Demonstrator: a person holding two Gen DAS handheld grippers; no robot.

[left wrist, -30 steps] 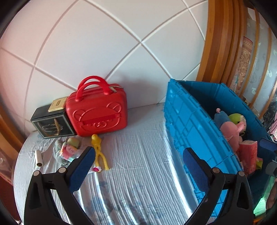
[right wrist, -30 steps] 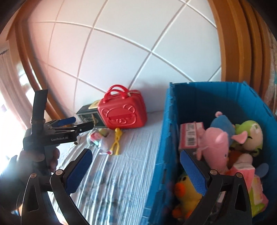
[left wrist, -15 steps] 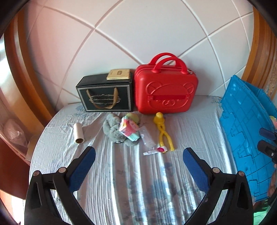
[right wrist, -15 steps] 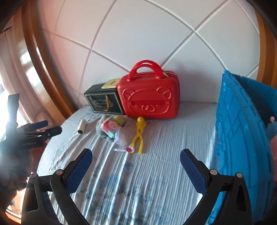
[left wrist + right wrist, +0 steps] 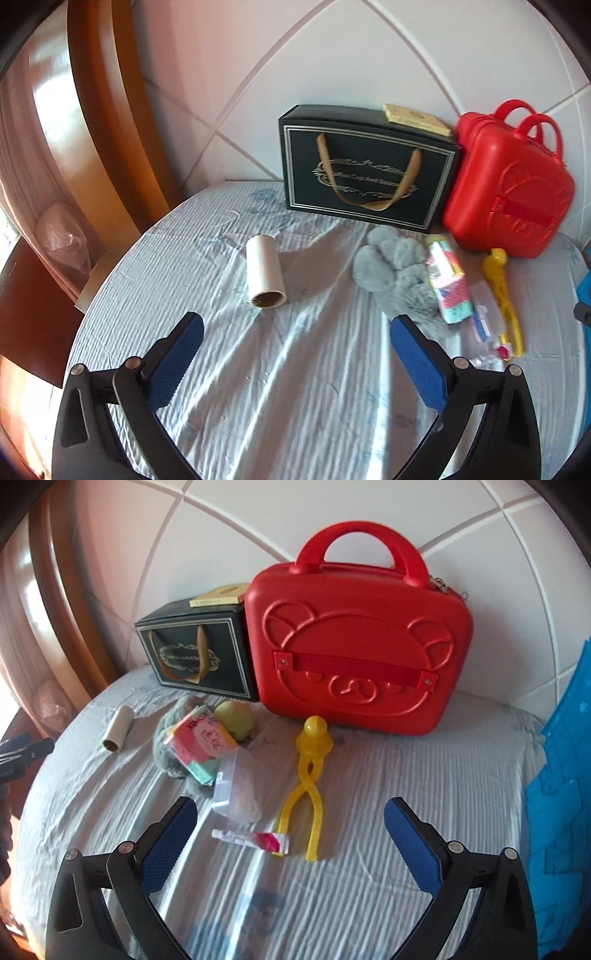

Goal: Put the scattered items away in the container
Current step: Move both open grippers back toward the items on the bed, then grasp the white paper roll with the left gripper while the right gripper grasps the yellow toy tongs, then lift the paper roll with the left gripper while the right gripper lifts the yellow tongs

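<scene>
I have swung both empty, wide-open grippers, left gripper and right gripper, from the blue container toward the scattered paper roll and yellow tongs; next pickup pending.

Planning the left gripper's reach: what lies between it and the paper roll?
Only bare wrinkled sheet, seen in the left wrist view, separates the open left gripper from the paper roll.

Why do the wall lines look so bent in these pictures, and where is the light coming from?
Left wrist view: the fisheye lens bows the wall seams and darkens the corners; light from the left casts the paper roll's shadow rightward on the sheet. Right wrist view: same curving of the seams, a bright glare at the left edge, the red case sharp, the striped bedsheet nearest the lens a little blurred.
</scene>
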